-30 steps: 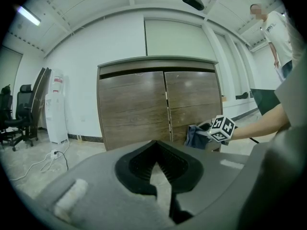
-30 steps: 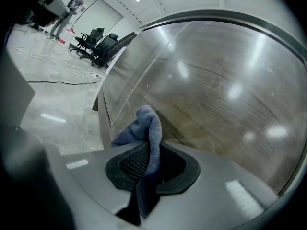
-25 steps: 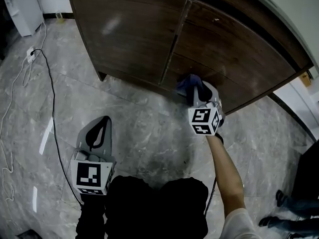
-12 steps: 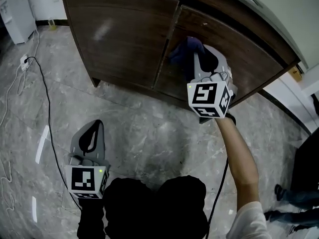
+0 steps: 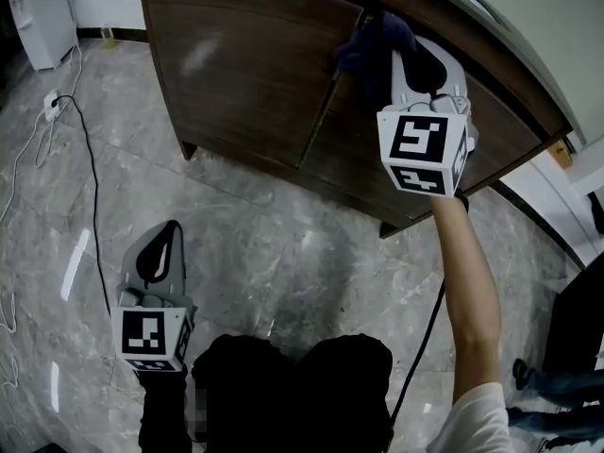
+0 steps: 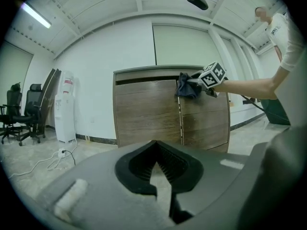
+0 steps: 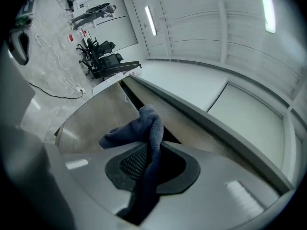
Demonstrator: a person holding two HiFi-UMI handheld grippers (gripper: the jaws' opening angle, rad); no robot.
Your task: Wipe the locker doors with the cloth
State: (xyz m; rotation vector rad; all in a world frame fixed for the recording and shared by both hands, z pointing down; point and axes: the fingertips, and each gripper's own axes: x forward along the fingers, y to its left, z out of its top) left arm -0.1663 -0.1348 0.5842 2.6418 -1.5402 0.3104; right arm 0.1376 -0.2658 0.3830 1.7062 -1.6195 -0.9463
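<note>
A brown wooden locker has a left door (image 5: 245, 74) and a right door (image 5: 363, 154). My right gripper (image 5: 394, 45) is shut on a dark blue cloth (image 5: 373, 43) and presses it against the top of the doors, at the seam between them. The left gripper view shows the cloth (image 6: 184, 86) high on the locker, with the right gripper (image 6: 196, 82) behind it. In the right gripper view the cloth (image 7: 144, 128) hangs bunched between the jaws. My left gripper (image 5: 168, 239) hangs low over the floor, shut and empty, well away from the locker.
A white cable (image 5: 90, 159) runs over the marble floor to a power strip (image 5: 52, 102) at the left. A white appliance (image 5: 38, 17) stands far left. Office chairs (image 6: 21, 111) stand beyond it. Another person's feet (image 5: 528, 376) are at the right edge.
My right gripper has carried the cloth up the doors, from their bottom edge to the top near the seam. The left gripper has stayed low by the floor.
</note>
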